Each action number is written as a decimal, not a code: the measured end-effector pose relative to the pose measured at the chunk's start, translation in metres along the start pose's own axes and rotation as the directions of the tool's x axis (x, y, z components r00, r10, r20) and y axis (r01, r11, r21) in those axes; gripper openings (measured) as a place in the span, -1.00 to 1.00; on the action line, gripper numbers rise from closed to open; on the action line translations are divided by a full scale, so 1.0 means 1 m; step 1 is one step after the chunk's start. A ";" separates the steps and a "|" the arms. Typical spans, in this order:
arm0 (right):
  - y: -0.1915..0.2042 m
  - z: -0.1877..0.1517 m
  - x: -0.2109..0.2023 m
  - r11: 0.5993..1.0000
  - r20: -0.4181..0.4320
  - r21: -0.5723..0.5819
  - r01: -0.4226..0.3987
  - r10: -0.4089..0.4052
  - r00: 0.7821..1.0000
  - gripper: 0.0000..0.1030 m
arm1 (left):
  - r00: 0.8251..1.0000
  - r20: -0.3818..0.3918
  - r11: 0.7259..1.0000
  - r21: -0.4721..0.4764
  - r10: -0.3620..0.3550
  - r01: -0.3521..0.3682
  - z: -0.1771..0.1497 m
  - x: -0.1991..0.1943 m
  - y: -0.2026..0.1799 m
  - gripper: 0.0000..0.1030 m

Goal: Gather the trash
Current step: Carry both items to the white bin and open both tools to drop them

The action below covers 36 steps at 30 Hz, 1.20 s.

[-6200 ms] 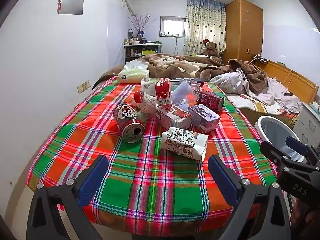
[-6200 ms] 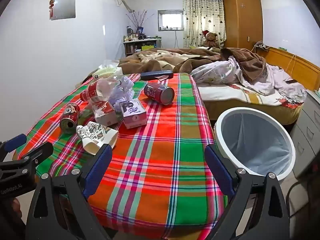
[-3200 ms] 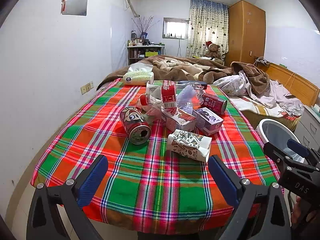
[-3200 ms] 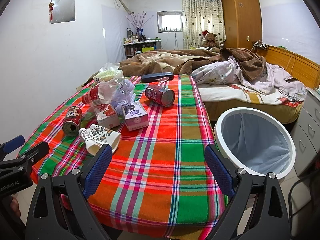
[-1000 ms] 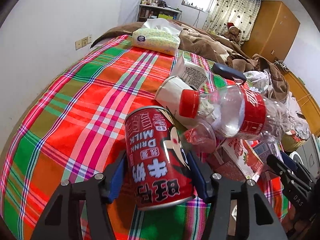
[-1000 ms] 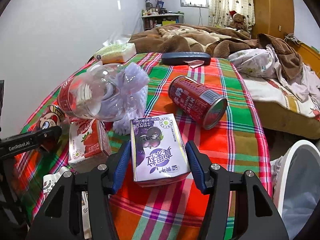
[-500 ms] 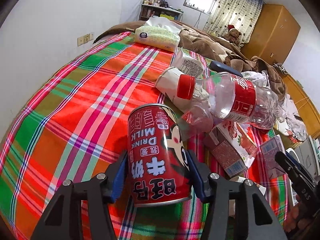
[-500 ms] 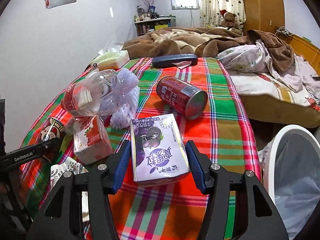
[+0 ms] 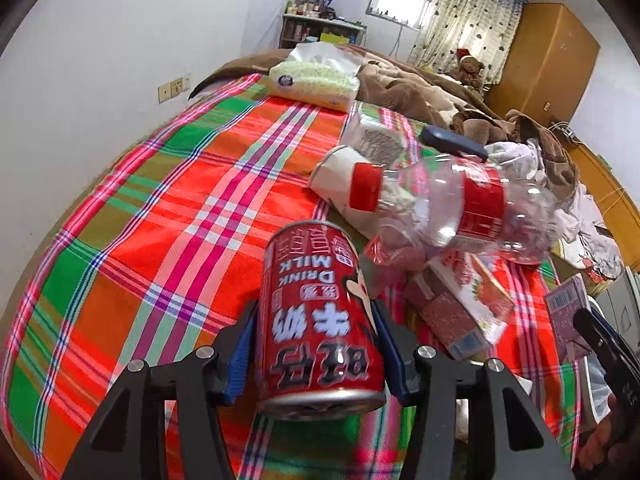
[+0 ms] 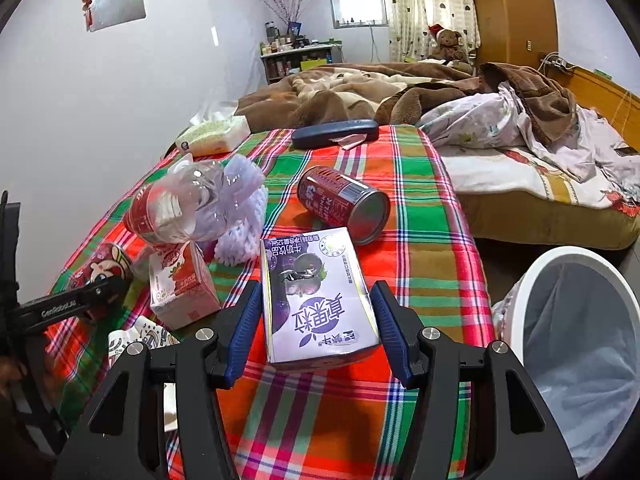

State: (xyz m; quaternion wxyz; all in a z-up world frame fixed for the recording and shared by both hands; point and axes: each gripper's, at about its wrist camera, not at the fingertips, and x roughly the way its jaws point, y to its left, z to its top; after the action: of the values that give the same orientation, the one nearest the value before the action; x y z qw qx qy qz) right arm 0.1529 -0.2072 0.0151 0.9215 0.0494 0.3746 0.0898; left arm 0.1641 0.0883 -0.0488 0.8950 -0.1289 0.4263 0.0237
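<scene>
A red milk can [image 9: 316, 300] sits between the blue pads of my left gripper [image 9: 316, 332], raised off the plaid cloth [image 9: 160, 200]; the jaws are closing and the pads press its sides. My right gripper [image 10: 318, 300] is shut on a purple milk carton [image 10: 316, 280], held above the cloth. Left on the cloth are a clear bottle [image 9: 460, 204], a strawberry carton [image 10: 180, 284], a second red can [image 10: 344, 204], a white cup [image 9: 336, 176] and a patterned paper cup [image 10: 136, 338]. The white bin [image 10: 576, 254] with its liner stands low to the right.
A tissue pack [image 9: 312, 80] and a dark case [image 10: 336, 132] lie at the cloth's far end. Beyond them spreads a bed with brown blankets [image 10: 360, 92]. White foam netting [image 10: 240, 216] rests beside the bottle. A white wall runs along the left.
Both grippers came in from the front edge, open and empty, and closed on the can and the carton. Over the last second the right one drew back toward the bin with its carton.
</scene>
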 end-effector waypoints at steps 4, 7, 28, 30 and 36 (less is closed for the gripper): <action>-0.004 0.000 -0.009 1.000 0.021 0.009 0.001 -0.001 1.000 0.11 | 0.999 0.034 1.000 0.022 -0.009 0.008 -0.002 -0.019 -0.009 0.02; -0.008 -0.001 -0.016 1.000 0.036 0.022 0.003 -0.003 0.999 0.11 | 0.998 0.054 0.999 0.041 -0.015 0.013 -0.004 -0.031 -0.015 0.02; -0.068 -0.011 -0.071 0.990 0.132 0.109 0.088 -0.102 0.986 0.11 | 0.969 0.114 0.946 0.270 -0.217 0.180 -0.025 -0.088 -0.142 0.02; -0.075 -0.013 -0.075 0.988 0.133 0.120 0.101 -0.116 0.984 0.11 | 0.964 0.097 0.932 0.297 -0.246 0.208 -0.028 -0.086 -0.159 0.02; -0.100 -0.016 -0.085 0.975 0.133 0.154 0.163 -0.184 0.974 0.11 | 0.950 0.054 0.891 0.366 -0.308 0.269 -0.037 -0.079 -0.205 0.02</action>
State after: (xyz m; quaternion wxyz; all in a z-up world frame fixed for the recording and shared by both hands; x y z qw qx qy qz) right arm 0.0948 -0.3216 0.0452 0.9450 0.0881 0.3143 -0.0220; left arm 0.1172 -0.1138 0.0332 0.9192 -0.0261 0.3495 -0.1797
